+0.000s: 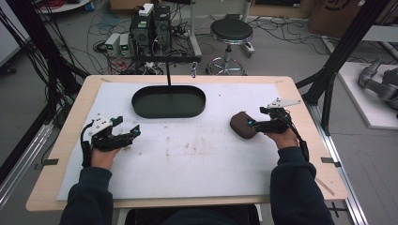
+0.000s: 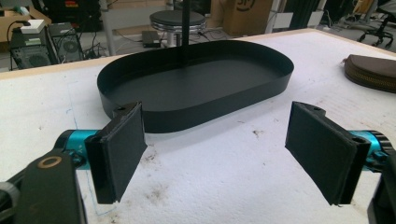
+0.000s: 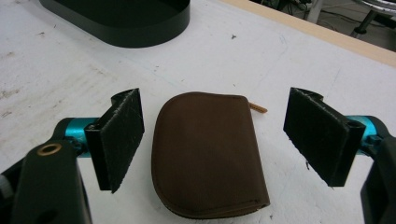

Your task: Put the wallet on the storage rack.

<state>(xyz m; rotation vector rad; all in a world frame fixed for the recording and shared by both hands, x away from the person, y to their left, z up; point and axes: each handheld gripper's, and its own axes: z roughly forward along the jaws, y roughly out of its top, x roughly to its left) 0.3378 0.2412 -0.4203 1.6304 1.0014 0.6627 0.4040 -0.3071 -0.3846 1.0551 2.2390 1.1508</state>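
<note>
Brown pouch (image 3: 210, 156) flat between the spread jaws of the right gripper (image 3: 219, 140), near the black tray (image 1: 168, 101); left gripper (image 2: 219, 144) spread too, before that tray.

The person's two forearms, in dark sleeves, reach forward and apart. The left hand (image 1: 101, 157) holds the left gripper (image 1: 133, 132) low, angled forward and inward, its two black jaws spread wide with nothing between the pads (image 2: 122, 149). The right hand (image 1: 283, 139) holds the right gripper (image 1: 249, 124) pointing inward toward the other hand, a grey three-cornered plate riding on top. Its jaws stand wide too, one pad (image 3: 122, 135) on either side, neither pressing on anything. A cable trails back from each gripper along the wrist.
</note>
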